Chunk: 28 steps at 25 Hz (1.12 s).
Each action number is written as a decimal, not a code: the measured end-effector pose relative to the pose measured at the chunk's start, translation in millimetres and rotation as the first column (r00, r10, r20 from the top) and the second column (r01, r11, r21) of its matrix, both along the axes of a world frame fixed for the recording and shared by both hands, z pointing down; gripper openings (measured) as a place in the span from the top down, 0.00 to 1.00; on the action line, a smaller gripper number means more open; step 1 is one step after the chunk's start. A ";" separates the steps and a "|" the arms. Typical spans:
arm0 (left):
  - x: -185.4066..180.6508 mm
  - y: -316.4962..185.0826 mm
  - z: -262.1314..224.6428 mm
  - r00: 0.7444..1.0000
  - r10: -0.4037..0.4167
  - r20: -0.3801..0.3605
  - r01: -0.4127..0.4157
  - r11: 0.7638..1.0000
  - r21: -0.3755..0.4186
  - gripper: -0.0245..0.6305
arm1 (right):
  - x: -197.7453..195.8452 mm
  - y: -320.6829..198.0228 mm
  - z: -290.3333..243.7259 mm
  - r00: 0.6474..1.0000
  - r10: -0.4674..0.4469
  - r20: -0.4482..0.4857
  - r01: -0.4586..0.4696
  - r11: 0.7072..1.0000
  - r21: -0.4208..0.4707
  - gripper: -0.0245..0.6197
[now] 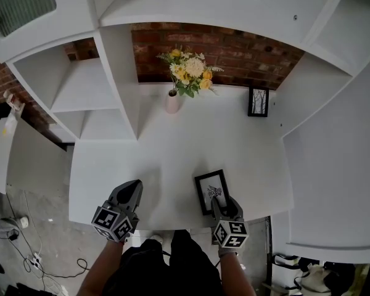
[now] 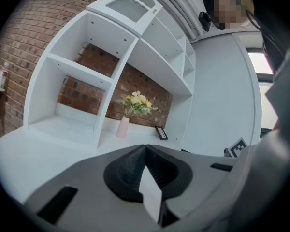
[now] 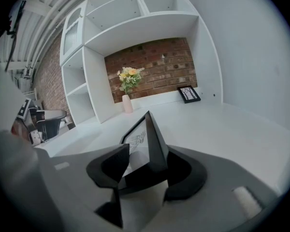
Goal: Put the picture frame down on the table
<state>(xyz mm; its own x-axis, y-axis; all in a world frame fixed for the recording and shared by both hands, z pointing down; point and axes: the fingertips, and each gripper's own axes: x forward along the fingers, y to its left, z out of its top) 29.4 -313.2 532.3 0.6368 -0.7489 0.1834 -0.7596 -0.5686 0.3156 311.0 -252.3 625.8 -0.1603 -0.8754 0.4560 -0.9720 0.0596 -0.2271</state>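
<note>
Likely home, white shelving, flower vase

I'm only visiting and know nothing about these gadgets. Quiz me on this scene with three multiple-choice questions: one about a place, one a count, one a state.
1. Where does the pink vase stand?
A. at the back of the table, before the brick wall
B. on a top shelf
C. on the floor

2. How many picture frames are in view?
A. one
B. two
C. four

3. How do the left gripper jaws stand?
A. together, empty
B. wide apart
C. closed on flowers

Answers:
1 A, the head view shows it there.
2 B, the near frame is at the right gripper, the far frame at the back right.
3 A, they meet with nothing between.
</note>
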 end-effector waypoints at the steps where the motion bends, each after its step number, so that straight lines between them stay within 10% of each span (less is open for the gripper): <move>1: 0.1 -1.2 -0.4 1.000 -0.001 -0.002 0.001 1.000 0.002 0.96 | -0.2 -1.5 1.1 1.000 0.001 -0.001 -0.001 1.000 -0.011 0.63; 28: -25.7 -0.2 -5.9 0.997 -0.082 -0.003 0.083 0.997 0.012 0.96 | -19.1 -21.9 22.5 0.998 -0.058 -0.020 0.053 0.981 -0.185 0.55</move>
